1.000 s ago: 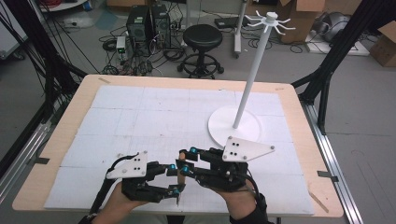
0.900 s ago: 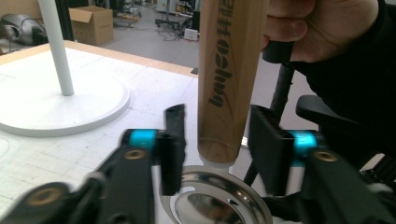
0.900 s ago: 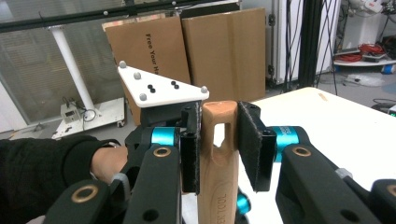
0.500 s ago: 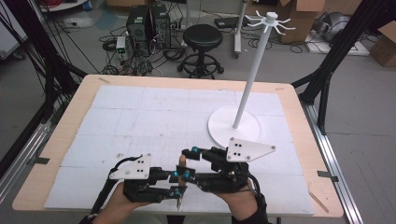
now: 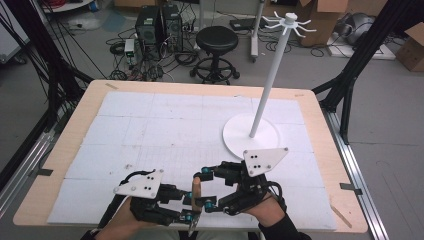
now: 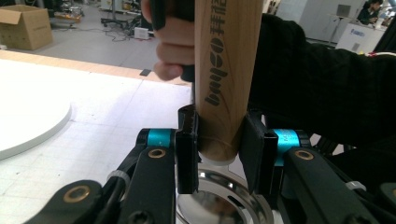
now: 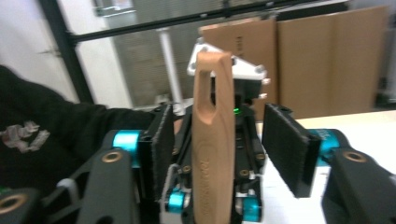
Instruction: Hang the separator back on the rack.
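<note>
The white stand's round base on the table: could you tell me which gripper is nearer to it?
Right. The right gripper is close to the near edge of the stand's round base; the left gripper sits farther off at the table's near edge.

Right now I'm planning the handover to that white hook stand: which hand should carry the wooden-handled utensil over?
Probably the right. The right gripper is nearer the stand, its fingers open around the wooden handle. The left gripper clamps the handle's lower end and is farther away.
</note>
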{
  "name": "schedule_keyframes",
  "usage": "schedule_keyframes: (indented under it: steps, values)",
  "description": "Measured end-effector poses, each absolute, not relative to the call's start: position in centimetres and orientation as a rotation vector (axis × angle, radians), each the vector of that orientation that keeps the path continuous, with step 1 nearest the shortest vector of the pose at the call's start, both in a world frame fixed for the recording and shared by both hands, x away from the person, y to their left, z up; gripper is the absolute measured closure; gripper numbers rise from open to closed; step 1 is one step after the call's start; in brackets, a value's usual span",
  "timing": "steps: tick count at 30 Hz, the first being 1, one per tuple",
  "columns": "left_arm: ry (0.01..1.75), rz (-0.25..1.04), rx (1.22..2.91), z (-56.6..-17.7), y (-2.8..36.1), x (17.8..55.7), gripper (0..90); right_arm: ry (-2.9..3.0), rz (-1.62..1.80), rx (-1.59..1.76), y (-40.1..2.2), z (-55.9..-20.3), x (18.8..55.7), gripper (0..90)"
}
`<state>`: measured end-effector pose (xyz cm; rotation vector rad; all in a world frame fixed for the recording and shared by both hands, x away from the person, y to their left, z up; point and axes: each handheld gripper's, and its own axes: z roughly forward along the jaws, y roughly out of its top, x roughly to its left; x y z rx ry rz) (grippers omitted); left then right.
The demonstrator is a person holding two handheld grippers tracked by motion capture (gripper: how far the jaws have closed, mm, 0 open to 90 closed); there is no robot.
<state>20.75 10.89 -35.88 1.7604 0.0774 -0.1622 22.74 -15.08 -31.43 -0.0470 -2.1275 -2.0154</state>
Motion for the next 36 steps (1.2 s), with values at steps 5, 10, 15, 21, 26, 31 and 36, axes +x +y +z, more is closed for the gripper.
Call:
schedule_keyframes:
  steps: [5, 10, 15, 21, 26, 31, 36]
  values:
    - [0.064, -0.168, 1.754, -35.8, 11.0, 20.7, 69.4, -2.115, -1.979, 0.01, -14.7, -31.7, 22.8, 58.9]
    - [0.051, -0.176, 1.745, -35.8, 11.1, 20.7, 69.4, -2.123, -2.02, 0.028, -14.9, -31.7, 22.5, 70.2]
    - [0.119, -0.143, 1.717, -35.7, 11.4, 20.9, 61.7, -2.153, -2.068, -0.09, -14.8, -31.4, 21.9, 70.8]
    - [0.22, -0.018, 1.744, -35.7, 11.5, 21.0, 44.6, -2.282, -2.145, -0.391, -14.4, -30.8, 21.2, 70.8]
    - [0.298, 0.091, 1.751, -35.6, 11.6, 21.0, 44.7, -2.367, -2.178, -0.623, -13.9, -30.8, 20.4, 70.8]
    - [0.344, 0.152, 1.763, -35.7, 11.5, 20.9, 46.5, -2.429, -2.197, -0.743, -13.2, -30.6, 19.7, 70.8]
    - [0.349, 0.139, 1.762, -35.8, 11.4, 20.8, 51.5, -2.452, -2.203, -0.779, -12.7, -30.4, 19.3, 70.7]
